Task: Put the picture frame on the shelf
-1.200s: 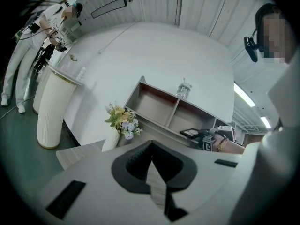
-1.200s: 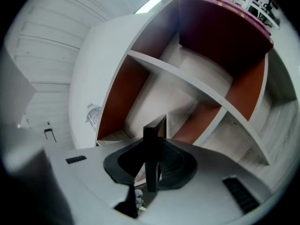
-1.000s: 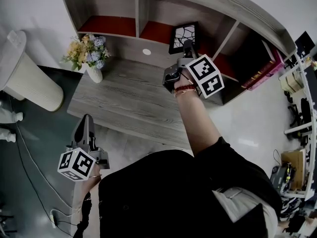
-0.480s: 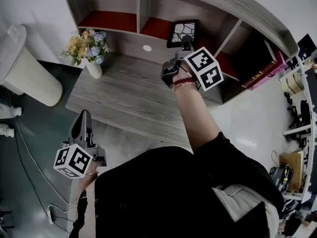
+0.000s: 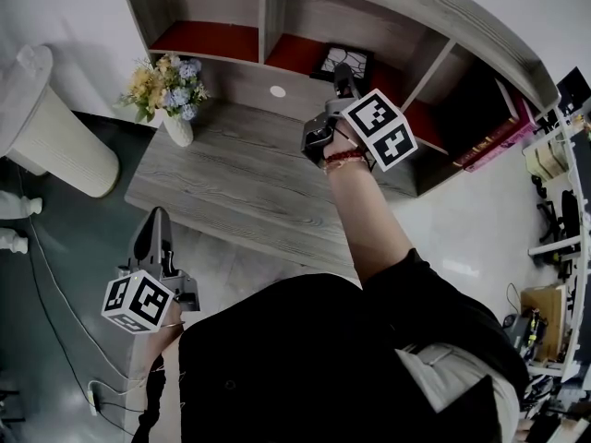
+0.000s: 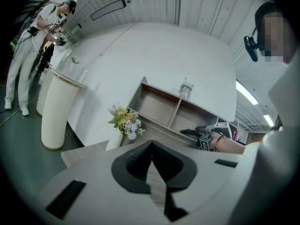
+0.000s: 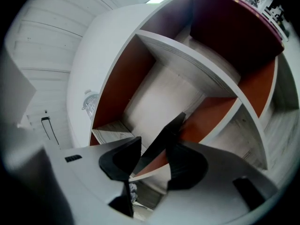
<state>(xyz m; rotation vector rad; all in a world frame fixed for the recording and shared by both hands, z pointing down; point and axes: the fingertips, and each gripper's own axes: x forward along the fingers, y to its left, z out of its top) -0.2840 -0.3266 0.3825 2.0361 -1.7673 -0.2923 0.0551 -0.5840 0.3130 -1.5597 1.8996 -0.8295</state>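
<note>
The black picture frame (image 5: pixel 343 60) with a white branching pattern rests in the red-floored middle compartment of the grey wooden shelf (image 5: pixel 263 12). My right gripper (image 5: pixel 340 76) reaches into that compartment. In the right gripper view the frame's dark edge (image 7: pixel 164 135) still stands between the jaws of my right gripper (image 7: pixel 157 147). They have just been opening, and the left pad (image 7: pixel 123 157) is clear of the frame. My left gripper (image 5: pixel 157 218) hangs low at the desk's near edge, shut (image 6: pixel 151 146) with nothing in it.
A vase of flowers (image 5: pixel 168 95) stands at the back left of the grey desk (image 5: pixel 231 178). A white ribbed column (image 5: pixel 51 146) is on the floor at the left. Pink books (image 5: pixel 494 135) fill the right compartment. A bottle (image 6: pixel 185 89) stands on top of the shelf.
The frame has tipped back from upright and sits lower in the compartment. The right gripper's jaws have spread apart around it. The left gripper has kept still.
</note>
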